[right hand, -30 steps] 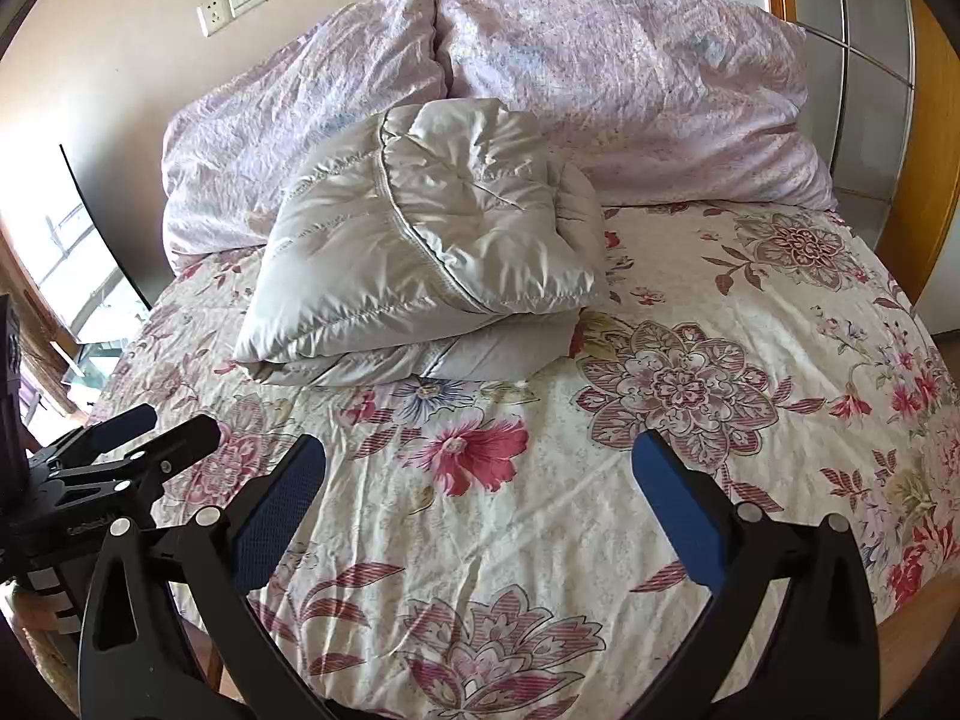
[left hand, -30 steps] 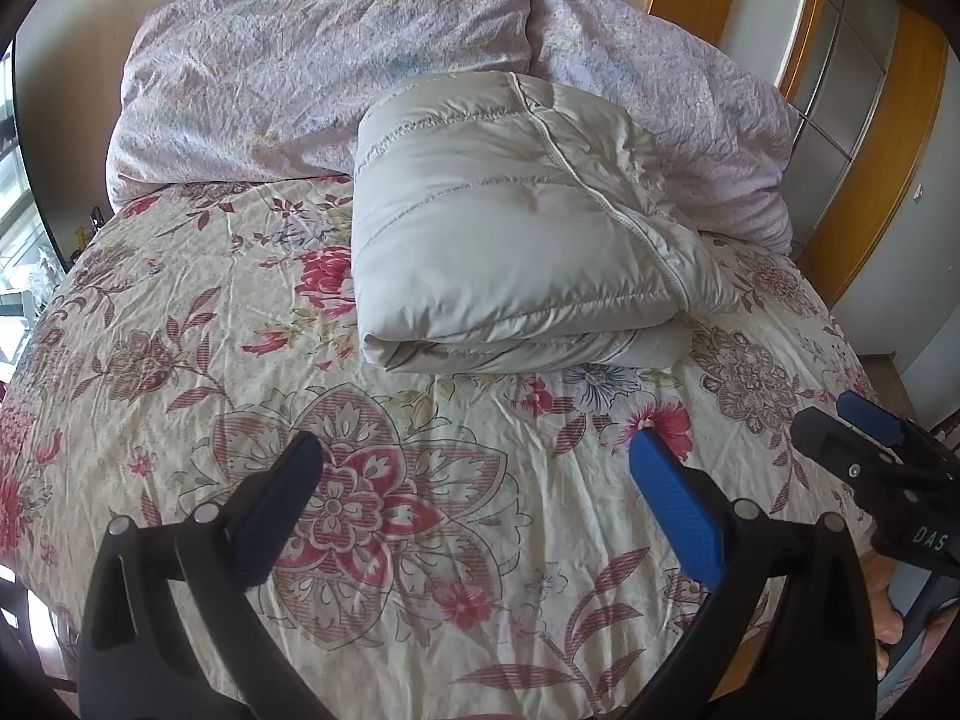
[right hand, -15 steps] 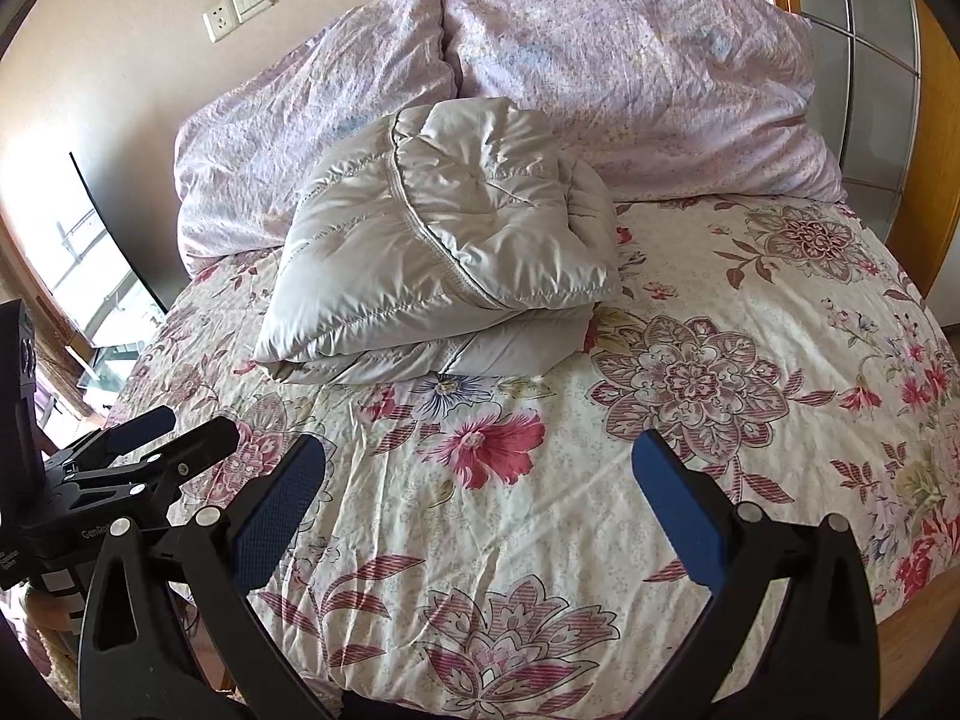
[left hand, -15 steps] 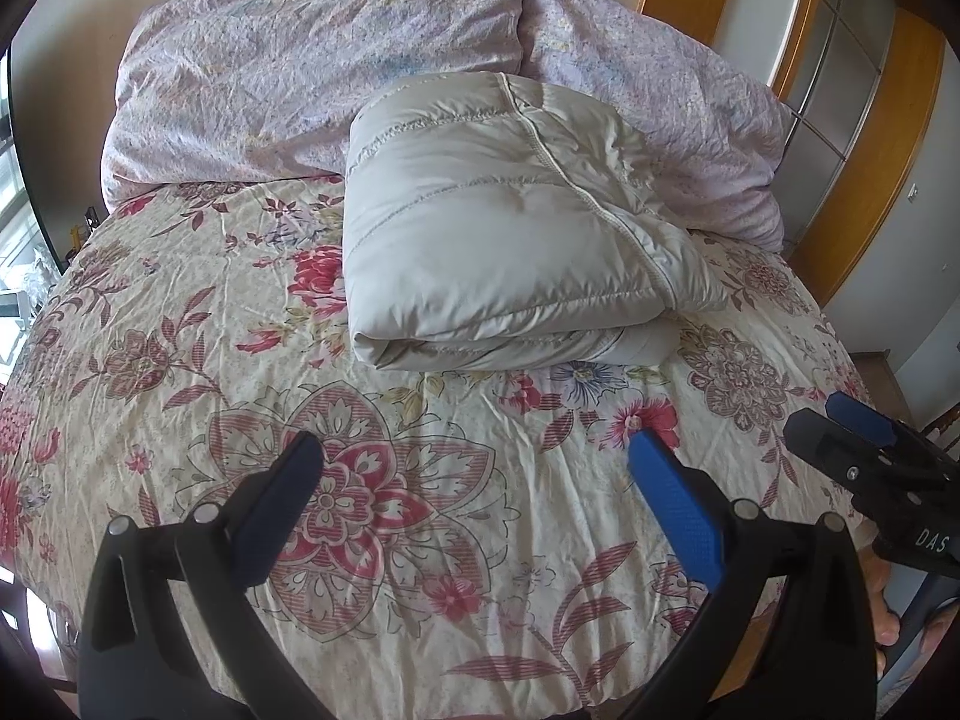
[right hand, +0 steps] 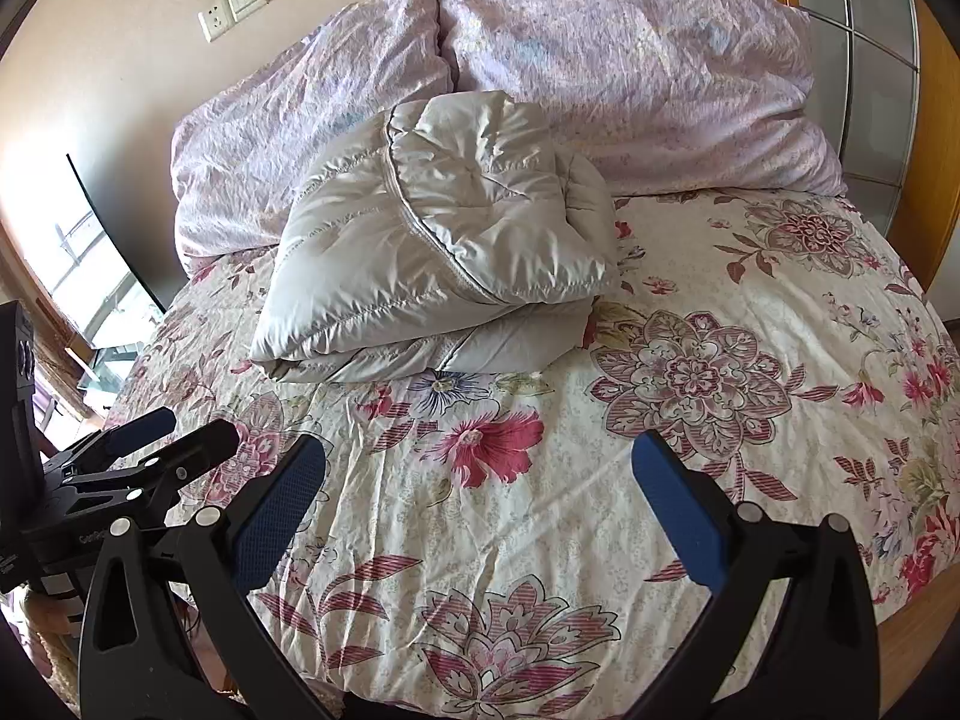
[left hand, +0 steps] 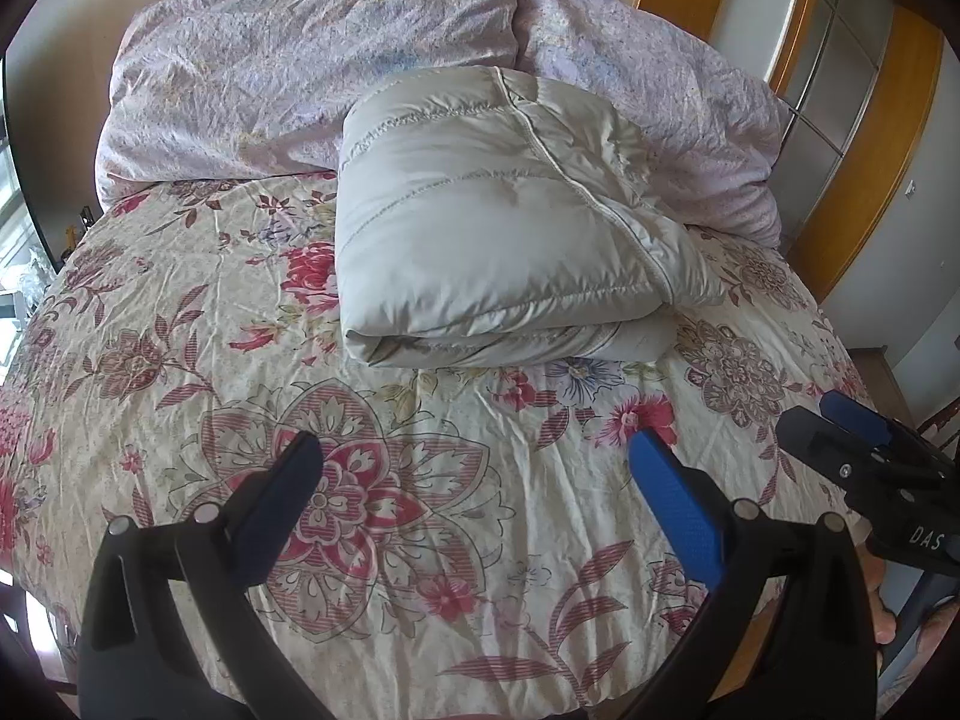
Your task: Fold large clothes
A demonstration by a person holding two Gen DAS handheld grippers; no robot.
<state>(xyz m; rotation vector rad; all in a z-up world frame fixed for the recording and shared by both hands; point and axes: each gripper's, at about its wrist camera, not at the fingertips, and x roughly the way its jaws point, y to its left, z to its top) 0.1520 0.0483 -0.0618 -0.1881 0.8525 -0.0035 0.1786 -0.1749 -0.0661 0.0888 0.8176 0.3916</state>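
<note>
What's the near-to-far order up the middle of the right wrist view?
right gripper with its jaws open → floral bedspread → folded grey puffer jacket → lilac pillows → wall with the socket and switch plates

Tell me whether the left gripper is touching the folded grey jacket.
Apart. In the left wrist view the left gripper hangs open over the floral bedspread, with a wide stretch of bedspread between its fingertips and the folded grey jacket.
</note>
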